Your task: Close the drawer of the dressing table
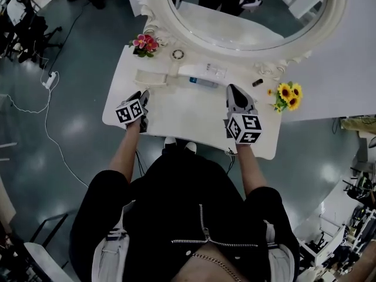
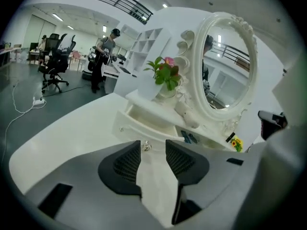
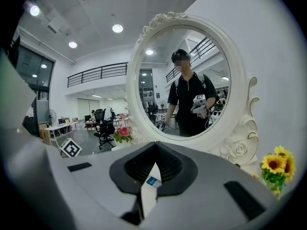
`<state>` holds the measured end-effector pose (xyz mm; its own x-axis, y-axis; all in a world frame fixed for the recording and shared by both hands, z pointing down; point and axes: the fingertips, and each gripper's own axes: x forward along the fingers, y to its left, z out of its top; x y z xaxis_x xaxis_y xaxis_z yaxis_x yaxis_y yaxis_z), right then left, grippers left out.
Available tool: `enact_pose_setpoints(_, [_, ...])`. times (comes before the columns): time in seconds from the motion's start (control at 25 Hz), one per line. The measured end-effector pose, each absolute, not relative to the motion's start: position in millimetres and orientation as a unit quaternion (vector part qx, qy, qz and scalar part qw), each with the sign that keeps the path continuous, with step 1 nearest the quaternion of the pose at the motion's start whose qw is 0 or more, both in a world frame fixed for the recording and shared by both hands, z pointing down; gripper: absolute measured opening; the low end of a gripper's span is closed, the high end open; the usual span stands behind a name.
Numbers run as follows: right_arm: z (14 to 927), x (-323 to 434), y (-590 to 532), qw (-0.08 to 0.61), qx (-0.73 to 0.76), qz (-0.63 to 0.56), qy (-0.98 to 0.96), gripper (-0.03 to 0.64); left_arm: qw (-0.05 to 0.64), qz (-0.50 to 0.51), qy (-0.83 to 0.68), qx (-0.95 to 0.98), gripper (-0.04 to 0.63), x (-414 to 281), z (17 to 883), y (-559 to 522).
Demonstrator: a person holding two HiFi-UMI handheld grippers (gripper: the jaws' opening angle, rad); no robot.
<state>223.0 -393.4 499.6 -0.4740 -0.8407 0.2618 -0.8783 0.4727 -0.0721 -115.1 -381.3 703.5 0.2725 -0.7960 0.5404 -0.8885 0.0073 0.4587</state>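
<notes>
On your left stands a small bunch of pink flowers [image 1: 144, 43], with a small round white thing [image 1: 177, 54] just beside it. On your right are yellow sunflowers [image 1: 288, 95], with a small dark tube [image 1: 257, 83] near them. A white power strip [image 1: 49, 80] and its cable lie on the grey floor [image 1: 76, 116]. Far off, a person [image 2: 103, 51] stands near black office chairs [image 2: 55, 61].
</notes>
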Motion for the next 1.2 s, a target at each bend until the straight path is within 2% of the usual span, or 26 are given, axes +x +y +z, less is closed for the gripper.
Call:
enact_pose_setpoints(0.44, [506, 241, -397, 0.107, 0.53, 0.107, -0.835, 0.006, 0.447, 0.081, -0.583, 0.674, 0.162, -107, 755, -404])
enact_pose_setpoints(0.56, [507, 244, -398, 0.109, 0.533, 0.108, -0.832, 0.006, 0.448, 0.086, -0.581, 0.674, 0.11, -105, 757, -407])
enact_pose_setpoints(0.88, [511, 245, -404, 0.109, 0.537, 0.11, -0.829, 0.005, 0.423, 0.085, -0.582, 0.689, 0.107, -105, 751, -411])
enact_pose_setpoints(1.2, [512, 235, -403, 0.12, 0.532, 0.104, -0.831, 0.006, 0.427, 0.087, -0.58, 0.688, 0.107, -108, 749, -428])
